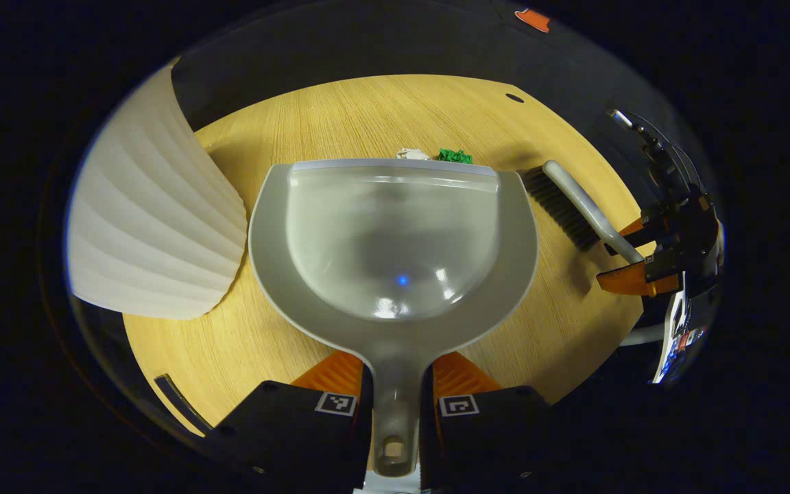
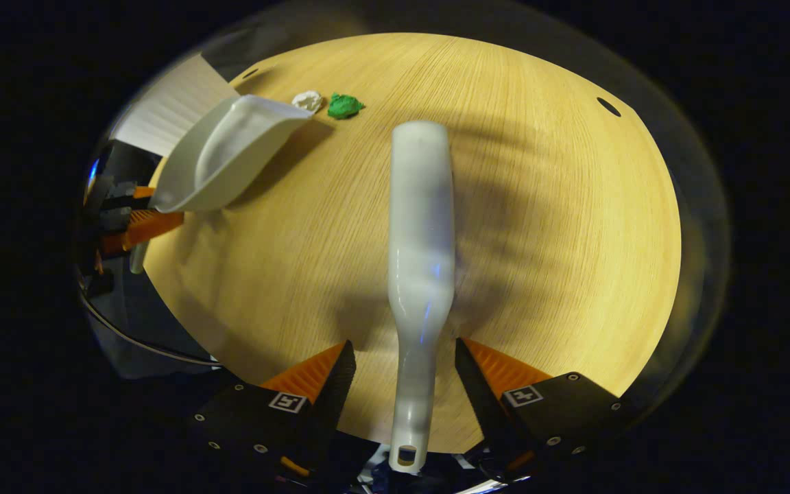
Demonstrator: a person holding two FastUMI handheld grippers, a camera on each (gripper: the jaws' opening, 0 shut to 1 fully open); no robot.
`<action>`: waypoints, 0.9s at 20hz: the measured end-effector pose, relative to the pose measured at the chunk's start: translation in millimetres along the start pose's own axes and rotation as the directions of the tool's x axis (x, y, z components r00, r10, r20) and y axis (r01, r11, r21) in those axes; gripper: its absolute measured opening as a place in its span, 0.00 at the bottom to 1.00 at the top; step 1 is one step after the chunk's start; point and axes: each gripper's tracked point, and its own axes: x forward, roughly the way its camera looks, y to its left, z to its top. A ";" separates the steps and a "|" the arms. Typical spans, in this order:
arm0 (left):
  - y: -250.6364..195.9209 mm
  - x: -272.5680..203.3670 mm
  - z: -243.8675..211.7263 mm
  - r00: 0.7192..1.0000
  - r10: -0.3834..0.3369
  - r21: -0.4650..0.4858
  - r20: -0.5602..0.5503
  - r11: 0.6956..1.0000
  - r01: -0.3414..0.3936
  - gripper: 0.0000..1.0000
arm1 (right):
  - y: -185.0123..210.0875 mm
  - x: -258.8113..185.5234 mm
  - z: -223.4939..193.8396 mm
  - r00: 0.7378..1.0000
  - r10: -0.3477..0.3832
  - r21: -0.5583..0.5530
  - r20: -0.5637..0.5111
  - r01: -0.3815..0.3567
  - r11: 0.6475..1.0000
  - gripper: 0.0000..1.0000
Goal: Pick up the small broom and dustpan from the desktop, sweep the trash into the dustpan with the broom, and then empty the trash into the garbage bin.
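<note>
Two tools in hand, two scraps outstanding. Dustpan [image 1: 395,233]: grey, handle clamped between the narrow jaws of the left gripper [image 1: 395,405], front lip set on the desktop [image 1: 244,343]. White scrap [image 1: 412,154] and green scrap [image 1: 455,156]: just beyond that lip at twelve o'clock, lying close beside each other, neither yet in the pan. Broom [image 2: 421,274]: pale handle running up the middle of the right gripper view; in the left gripper view its dark bristles sit at two o'clock of the pan, near the lip's right corner. Right gripper [image 2: 405,384]: jaws stand fairly wide either side of the handle; whether both fingers press on it, I cannot tell from this angle. Garbage bin [image 1: 155,213]: ribbed white body at nine o'clock of the pan, close beside it.

Step in hand, by judgement: sweeping. Carry the bristles past the scraps to their far side, then draw toward the pan. Keep the lip flat on the wood so light paper cannot slide under. Short, gentle strokes; a flick could scatter both pieces.
</note>
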 end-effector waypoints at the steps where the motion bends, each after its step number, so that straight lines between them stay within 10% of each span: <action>1: 1.4 -7.9 2.8 1.000 -0.006 0.005 0.000 1.000 0.006 0.29 | 0.7 2.4 -1.4 1.000 -0.004 -0.002 -0.017 0.004 1.000 0.78; 4: 7.8 -19.0 5.9 1.000 -0.007 0.028 0.010 1.000 0.006 0.29 | -9.4 7.4 -1.4 0.998 -0.046 -0.006 -0.052 0.046 0.999 0.65; 7: 11.1 -18.5 3.6 1.000 -0.009 0.034 0.023 0.999 0.008 0.29 | -19.3 9.6 1.2 0.992 -0.100 0.027 -0.080 0.103 0.994 0.24; 18: 31.8 -14.0 1.3 1.000 -0.016 0.383 -0.020 0.924 0.023 0.29 | -38.7 -29.8 130.6 0.971 -0.189 -0.081 0.145 0.202 0.976 0.15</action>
